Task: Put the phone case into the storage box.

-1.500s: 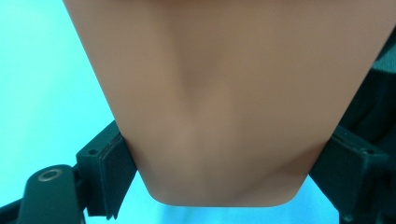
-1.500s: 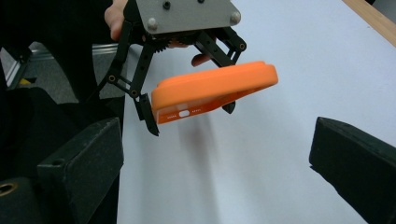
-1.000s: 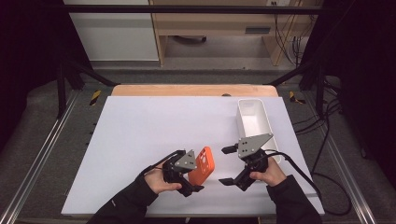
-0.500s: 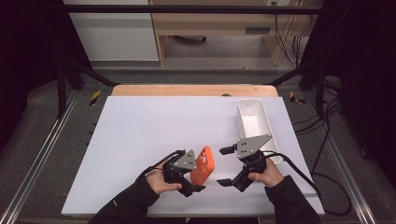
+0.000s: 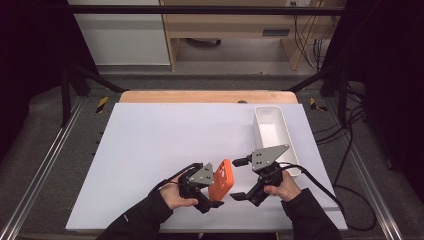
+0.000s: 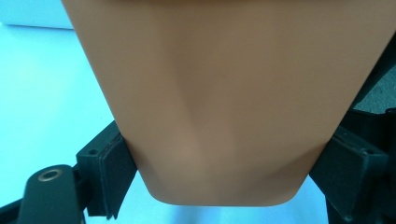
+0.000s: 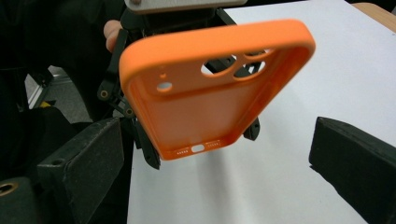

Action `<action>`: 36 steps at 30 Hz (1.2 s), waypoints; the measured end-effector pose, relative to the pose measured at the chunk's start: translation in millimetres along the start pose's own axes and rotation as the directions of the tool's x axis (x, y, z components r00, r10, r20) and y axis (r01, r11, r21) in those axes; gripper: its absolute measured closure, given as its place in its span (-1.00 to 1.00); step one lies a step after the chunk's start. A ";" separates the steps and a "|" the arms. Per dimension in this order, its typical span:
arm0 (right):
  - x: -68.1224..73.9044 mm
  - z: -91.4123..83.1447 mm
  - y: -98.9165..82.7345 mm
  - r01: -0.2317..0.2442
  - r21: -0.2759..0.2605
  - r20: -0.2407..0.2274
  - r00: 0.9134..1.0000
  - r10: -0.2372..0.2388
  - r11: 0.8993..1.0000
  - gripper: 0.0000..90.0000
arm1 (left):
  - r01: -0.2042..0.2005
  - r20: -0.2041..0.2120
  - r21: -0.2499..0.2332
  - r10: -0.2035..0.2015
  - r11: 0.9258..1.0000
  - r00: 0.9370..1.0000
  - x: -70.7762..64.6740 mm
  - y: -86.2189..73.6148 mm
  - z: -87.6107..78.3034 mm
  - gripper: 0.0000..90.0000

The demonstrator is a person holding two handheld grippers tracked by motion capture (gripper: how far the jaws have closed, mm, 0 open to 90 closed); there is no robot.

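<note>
The left tongs pinch an orange phone case by its two long sides. In the left gripper view the two black pads press on the smooth back of the case, one on each side. The case is held up off the white table top, near the front edge, and it is tilted. It sits between the two hands.

The right tongs are spread wide and hold nothing. They point at the case from the other side. In the high view one jaw is just beside the top end of the case and the other is near its bottom end. In the right gripper view the case shows its hollow inside. It has round holes for the camera near one end and small holes along the other end. The right tongs' own pads stand apart from the case in that view, one on each side and nearer the camera. The left tongs are behind the case there.

A hand in a dark sleeve holds the left tongs. Another hand holds the right tongs. A black cable trails from the right tongs.

A long white tray lies on the table top just behind the right tongs, on the right side. The table top rests on a wooden board that shows along the far edge.
</note>
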State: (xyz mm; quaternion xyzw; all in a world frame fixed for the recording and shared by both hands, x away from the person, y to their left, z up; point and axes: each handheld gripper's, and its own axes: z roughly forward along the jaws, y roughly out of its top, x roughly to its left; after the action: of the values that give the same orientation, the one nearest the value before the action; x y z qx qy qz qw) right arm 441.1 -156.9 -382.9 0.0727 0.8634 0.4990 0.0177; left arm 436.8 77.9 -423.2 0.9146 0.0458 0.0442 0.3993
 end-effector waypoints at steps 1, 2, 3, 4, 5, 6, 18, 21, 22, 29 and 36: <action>0.2 0.2 0.1 -0.001 -0.005 -0.004 1.000 0.001 1.000 -0.92 | -0.003 0.000 0.000 0.003 1.000 1.000 -0.4 0.3 0.6 -0.66; 0.2 0.3 0.2 -0.002 -0.007 -0.005 1.000 0.002 1.000 -0.92 | -0.004 0.003 0.000 0.004 1.000 1.000 -0.5 0.6 0.9 -0.66; 0.2 0.5 0.2 -0.002 -0.008 -0.005 1.000 0.002 1.000 -0.92 | -0.004 0.004 0.000 0.004 1.000 1.000 -0.9 1.0 1.3 -0.66; 0.3 0.6 0.1 -0.001 -0.011 -0.007 1.000 0.001 1.000 -0.92 | -0.007 0.004 0.001 0.007 1.000 1.000 -1.2 1.4 1.7 -0.66; 0.2 0.8 0.1 -0.003 -0.013 -0.010 1.000 0.002 1.000 -0.91 | -0.009 0.005 0.002 0.009 1.000 1.000 -1.5 1.7 2.1 -0.66; 0.3 1.2 0.1 -0.002 -0.014 -0.012 1.000 0.002 1.000 -0.91 | -0.011 0.006 0.002 0.011 1.000 1.000 -1.7 2.0 2.5 -0.66; 0.5 3.3 0.0 0.001 -0.043 -0.038 0.999 -0.003 0.999 -0.89 | -0.028 0.024 -0.016 0.028 0.999 0.999 -6.6 6.1 6.6 -0.66; 0.5 3.1 0.0 0.002 -0.049 -0.043 0.999 -0.004 0.999 -0.89 | -0.029 0.030 -0.021 0.030 0.999 0.999 -7.9 7.2 7.3 -0.66; 0.6 3.1 0.0 0.003 -0.051 -0.046 0.999 -0.006 0.999 -0.90 | -0.029 0.034 -0.022 0.030 0.999 0.999 -8.1 7.5 7.6 -0.66; 1.2 4.1 -0.3 0.011 -0.063 -0.060 0.998 -0.015 0.998 -0.89 | -0.029 0.047 -0.022 0.030 0.999 0.998 -9.3 8.1 9.5 -0.66; 1.6 7.1 -1.3 0.017 -0.062 -0.081 0.997 -0.022 0.998 -0.88 | -0.035 0.059 -0.008 0.035 0.999 0.998 -10.2 8.2 11.6 -0.66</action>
State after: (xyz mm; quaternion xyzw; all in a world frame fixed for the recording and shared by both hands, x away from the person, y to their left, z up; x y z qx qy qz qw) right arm 440.2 -151.3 -387.5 0.0434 0.8483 0.5277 -0.0103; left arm 428.5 62.7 -425.5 0.9148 0.0180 0.0243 0.4027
